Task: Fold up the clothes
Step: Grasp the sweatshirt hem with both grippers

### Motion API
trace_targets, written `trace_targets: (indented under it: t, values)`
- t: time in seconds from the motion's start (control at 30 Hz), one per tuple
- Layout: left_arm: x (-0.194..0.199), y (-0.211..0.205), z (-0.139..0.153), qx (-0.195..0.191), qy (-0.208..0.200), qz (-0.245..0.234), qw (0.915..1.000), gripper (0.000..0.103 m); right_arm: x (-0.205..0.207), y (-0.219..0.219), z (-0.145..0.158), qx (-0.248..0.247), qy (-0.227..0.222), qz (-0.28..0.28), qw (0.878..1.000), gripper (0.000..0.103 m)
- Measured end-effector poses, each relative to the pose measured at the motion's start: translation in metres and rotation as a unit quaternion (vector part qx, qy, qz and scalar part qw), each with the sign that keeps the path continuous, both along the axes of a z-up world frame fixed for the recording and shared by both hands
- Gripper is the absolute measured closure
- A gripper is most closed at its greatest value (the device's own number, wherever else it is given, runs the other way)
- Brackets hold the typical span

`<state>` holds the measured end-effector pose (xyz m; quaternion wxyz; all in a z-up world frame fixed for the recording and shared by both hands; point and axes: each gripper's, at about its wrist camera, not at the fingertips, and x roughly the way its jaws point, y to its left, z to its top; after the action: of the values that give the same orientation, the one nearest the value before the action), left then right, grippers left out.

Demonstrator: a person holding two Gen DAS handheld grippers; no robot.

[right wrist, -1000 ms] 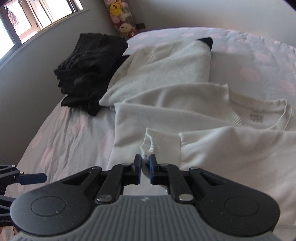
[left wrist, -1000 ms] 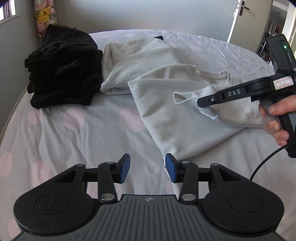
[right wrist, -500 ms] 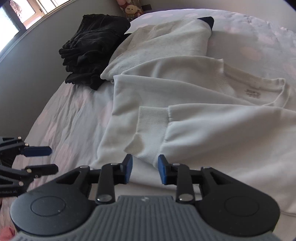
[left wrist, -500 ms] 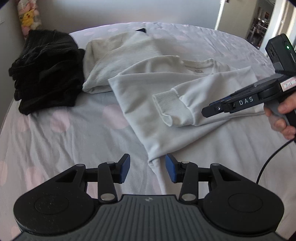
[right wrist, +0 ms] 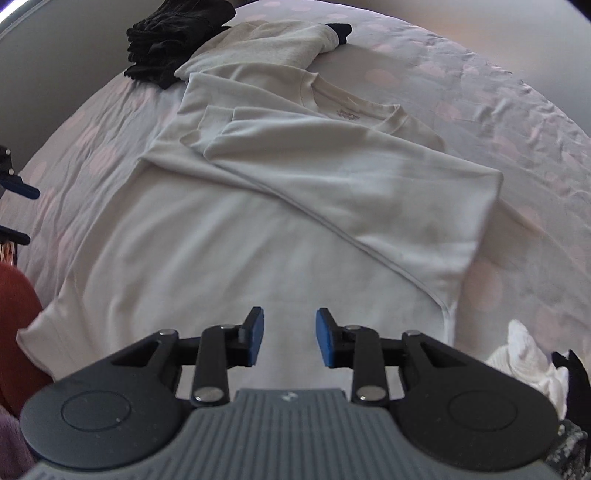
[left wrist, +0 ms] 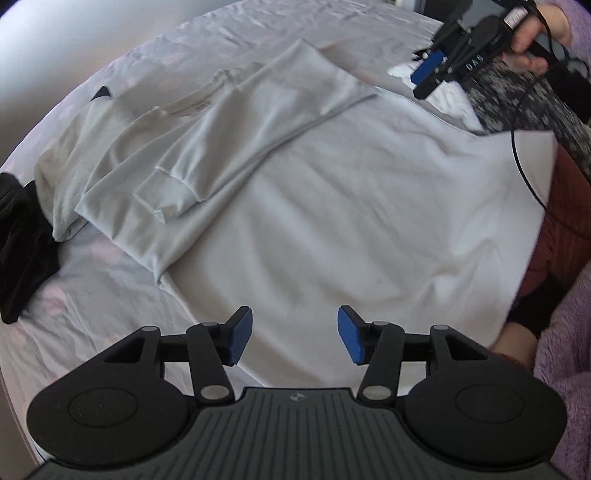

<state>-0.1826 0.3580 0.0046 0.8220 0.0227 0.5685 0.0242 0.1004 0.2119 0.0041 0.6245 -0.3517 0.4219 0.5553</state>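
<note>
Both sleeves are lying folded across the white sweatshirt (right wrist: pixel 258 229), narrowing it. The left claw (left wrist: pixel 294 334) is opening, empty, over the near hem. The right claw (right wrist: pixel 289 336) is hanging apart, gripping nothing.

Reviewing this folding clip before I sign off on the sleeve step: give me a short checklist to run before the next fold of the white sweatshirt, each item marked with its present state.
1. Sleeve laid across the chest of the white sweatshirt, cuff flat on it: ok.
2. Right gripper empty, pads apart, nothing between them: ok.
3. Left gripper empty, its jaws opening, no cloth between them: ok.
4. Lower hem within view near the bed edge for the next grasp: ok.
5. Other sleeve already folded in: cannot tell, not visible in either view.
6. Folded grey sweatshirt and black pile clear of the fold area: ok, though the grey one touches the collar side.
</note>
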Motion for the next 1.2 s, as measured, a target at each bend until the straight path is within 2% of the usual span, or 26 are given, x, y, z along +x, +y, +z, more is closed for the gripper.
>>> trace_targets:
  t: [0.17,0.23,0.4,0.5,0.63,0.77,0.83,0.87,0.97,1.07,1.13,1.17,1.2]
  values:
    - [-0.009,-0.061,-0.010,0.002,0.055,-0.089,0.9945,0.040,-0.012,-0.063,0.012,-0.025,-0.035,0.038,0.998,0.066]
    - [-0.014,-0.082,-0.018,0.009,0.082,-0.120,0.9894,0.040,-0.020,-0.084,0.014,-0.034,-0.040,0.055,0.997,0.062]
    - [-0.020,-0.119,-0.042,0.034,0.133,-0.172,0.9756,0.040,-0.043,-0.126,0.015,-0.048,-0.037,0.098,0.993,0.062]
    - [-0.018,-0.126,-0.054,0.046,0.150,-0.178,0.9715,0.039,-0.058,-0.146,0.013,-0.057,-0.050,0.127,0.989,0.061]
    - [-0.009,-0.126,-0.062,0.048,0.165,-0.169,0.9705,0.037,-0.073,-0.167,0.007,-0.084,-0.082,0.159,0.980,0.054]
    - [0.000,-0.122,-0.071,0.048,0.181,-0.148,0.9711,0.038,-0.081,-0.183,0.000,-0.101,-0.112,0.182,0.972,0.052]
    - [0.002,-0.128,-0.076,0.055,0.186,-0.149,0.9697,0.049,-0.082,-0.186,-0.005,-0.103,-0.118,0.186,0.970,0.051]
    - [0.002,-0.133,-0.079,0.059,0.188,-0.156,0.9679,0.059,-0.083,-0.187,-0.007,-0.105,-0.120,0.188,0.969,0.051]
    - [0.000,-0.142,-0.087,0.082,0.190,-0.162,0.9649,0.063,-0.092,-0.190,-0.016,-0.112,-0.154,0.214,0.958,0.049]
    - [0.000,-0.140,-0.090,0.075,0.191,-0.147,0.9678,0.075,-0.102,-0.192,-0.018,-0.113,-0.185,0.246,0.945,0.047]
    - [-0.002,-0.140,-0.089,0.074,0.187,-0.143,0.9691,0.083,-0.109,-0.192,-0.019,-0.112,-0.210,0.266,0.934,0.038]
    - [-0.003,-0.139,-0.089,0.075,0.186,-0.141,0.9695,0.089,-0.112,-0.192,-0.019,-0.111,-0.222,0.277,0.928,0.037]
    - [-0.004,-0.139,-0.087,0.077,0.184,-0.136,0.9704,0.090,-0.115,-0.192,-0.021,-0.110,-0.229,0.289,0.923,0.037]
